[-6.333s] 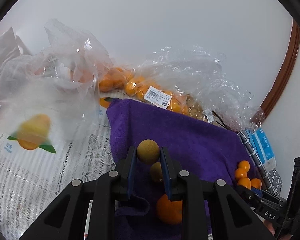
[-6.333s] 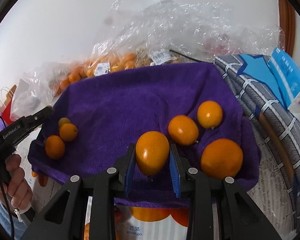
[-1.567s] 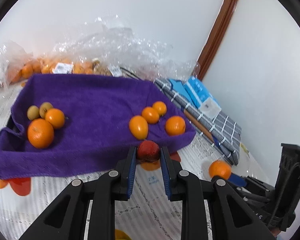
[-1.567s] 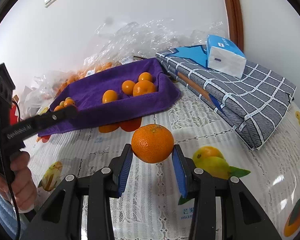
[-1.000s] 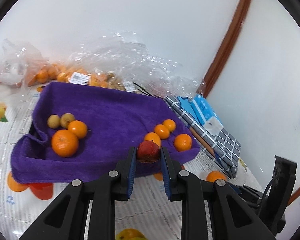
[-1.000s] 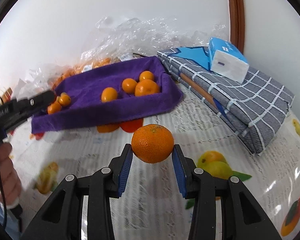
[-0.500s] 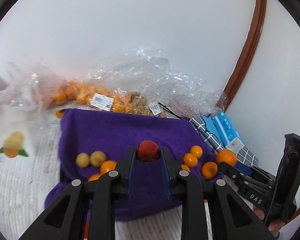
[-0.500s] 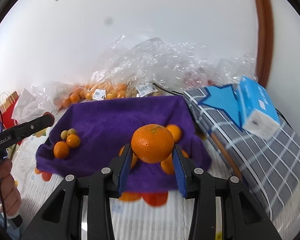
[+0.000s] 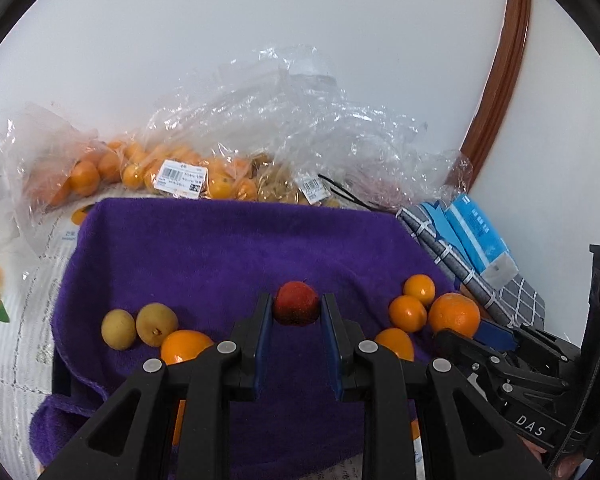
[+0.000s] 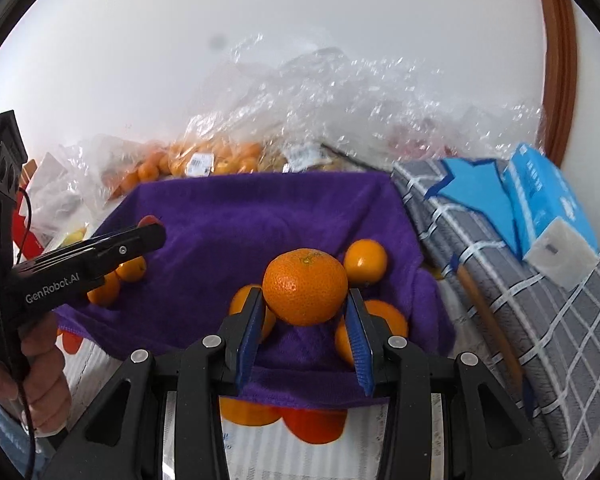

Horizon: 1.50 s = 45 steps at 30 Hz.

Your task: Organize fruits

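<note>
Left wrist view first: the left gripper (image 9: 296,320) is clenched on a small round red fruit (image 9: 296,303), pinched between its blue pads and carried over the near middle of the purple towel-lined tray (image 9: 236,248). That spot looks chosen on purpose, since the red one matches neither pile: two yellow-brown round fruits (image 9: 138,326) and a smooth orange fruit (image 9: 184,346) sit by the tray's near left edge, while a cluster of small oranges (image 9: 410,312) hugs the near right corner. My read is that it gets a patch of its own between them.

Over on the right wrist view, the right gripper (image 10: 305,320) grasps a large dimpled mandarin (image 10: 305,286), pads pressing both flanks, hanging above that same right-corner citrus group. Like goes with like, so this one seems bound for its orange cousins (image 10: 365,261) just below. The grip sits low on the fruit, which bulges above the pads; a round skin like that could roll out if the squeeze eases too soon.

Both tools point down towards the towel, fruit not yet resting on it. Soft cloth should stop things rolling. Behind the tray's far edge, crinkled clear plastic bags of oranges (image 9: 172,172) wait, so plenty of sorting looks left. A folded grey checked cloth (image 10: 540,320) with a blue tissue pack (image 10: 548,208) lies off the tray's right edge, out of play.
</note>
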Available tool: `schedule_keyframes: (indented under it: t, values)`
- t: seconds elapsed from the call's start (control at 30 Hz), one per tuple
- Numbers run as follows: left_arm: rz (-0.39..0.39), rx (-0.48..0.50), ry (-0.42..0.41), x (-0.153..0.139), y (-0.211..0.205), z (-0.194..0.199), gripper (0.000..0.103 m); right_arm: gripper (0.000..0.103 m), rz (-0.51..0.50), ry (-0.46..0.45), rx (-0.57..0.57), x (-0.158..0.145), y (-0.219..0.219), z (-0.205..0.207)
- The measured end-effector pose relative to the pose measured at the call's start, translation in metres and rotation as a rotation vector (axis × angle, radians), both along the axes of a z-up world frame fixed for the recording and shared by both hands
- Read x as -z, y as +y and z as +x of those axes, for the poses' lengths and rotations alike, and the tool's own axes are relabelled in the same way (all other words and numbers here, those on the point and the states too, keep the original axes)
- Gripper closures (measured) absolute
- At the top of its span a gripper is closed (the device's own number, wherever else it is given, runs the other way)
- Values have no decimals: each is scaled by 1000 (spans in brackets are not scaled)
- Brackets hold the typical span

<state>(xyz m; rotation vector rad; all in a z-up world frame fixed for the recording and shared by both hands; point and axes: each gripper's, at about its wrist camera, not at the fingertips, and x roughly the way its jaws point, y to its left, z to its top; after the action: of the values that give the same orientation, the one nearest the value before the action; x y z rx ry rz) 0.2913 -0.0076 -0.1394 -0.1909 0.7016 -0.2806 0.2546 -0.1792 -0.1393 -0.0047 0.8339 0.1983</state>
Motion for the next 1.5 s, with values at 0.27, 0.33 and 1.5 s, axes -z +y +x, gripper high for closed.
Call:
schedule_keyframes:
  t: [0.27, 0.33, 1.5]
  values:
    - [41, 8, -9, 4, -6, -5, 80, 62, -54, -27, -9, 2, 8, -4]
    - [42, 9, -8, 5, -6, -5, 80, 63, -57, -30, -5, 2, 7, -5]
    - [61, -146, -102, -111, 17, -208, 18, 7, -20, -130, 171, -126, 1, -187]
